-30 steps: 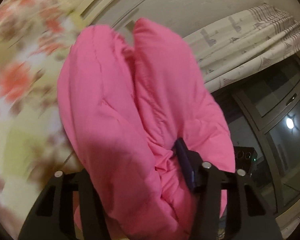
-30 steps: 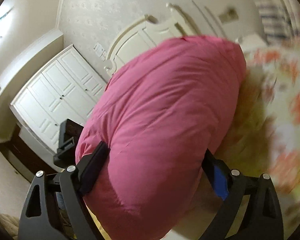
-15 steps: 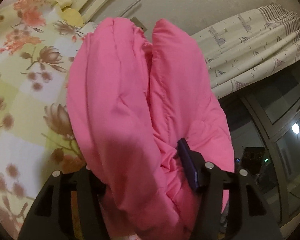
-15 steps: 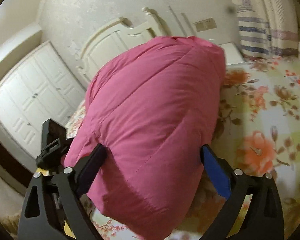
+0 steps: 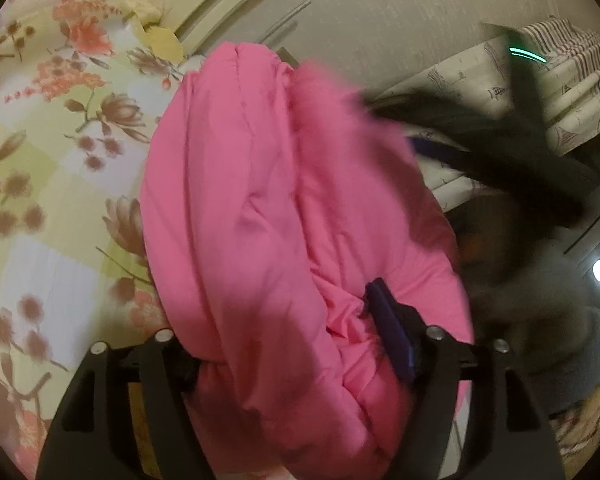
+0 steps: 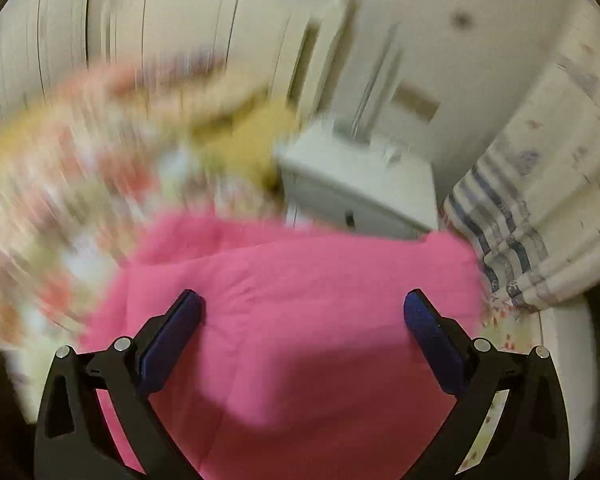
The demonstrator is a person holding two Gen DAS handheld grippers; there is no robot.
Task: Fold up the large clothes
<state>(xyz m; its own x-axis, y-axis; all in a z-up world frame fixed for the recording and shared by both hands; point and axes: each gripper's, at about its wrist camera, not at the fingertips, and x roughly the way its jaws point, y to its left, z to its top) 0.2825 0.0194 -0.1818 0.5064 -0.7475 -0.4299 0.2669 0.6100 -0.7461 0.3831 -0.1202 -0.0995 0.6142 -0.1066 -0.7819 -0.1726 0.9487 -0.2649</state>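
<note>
No readable text in either view.

The curtain [image 5: 572, 92] at the upper right of the left wrist view carries small printed motifs, but none resolves into letters or numbers. In the right wrist view the curtain [image 6: 540, 208] at the right edge is smeared by motion blur, so its pattern cannot be read. No label, brand or sign shows on the pink garment [image 5: 284, 240].

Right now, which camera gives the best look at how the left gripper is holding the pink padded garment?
The left wrist view. There the left gripper is shut on a bunched fold of the pink padded garment, one blue pad pressed into the fabric. The right wrist view, heavily blurred, shows only the garment beneath the open right gripper, not the left grip.
</note>
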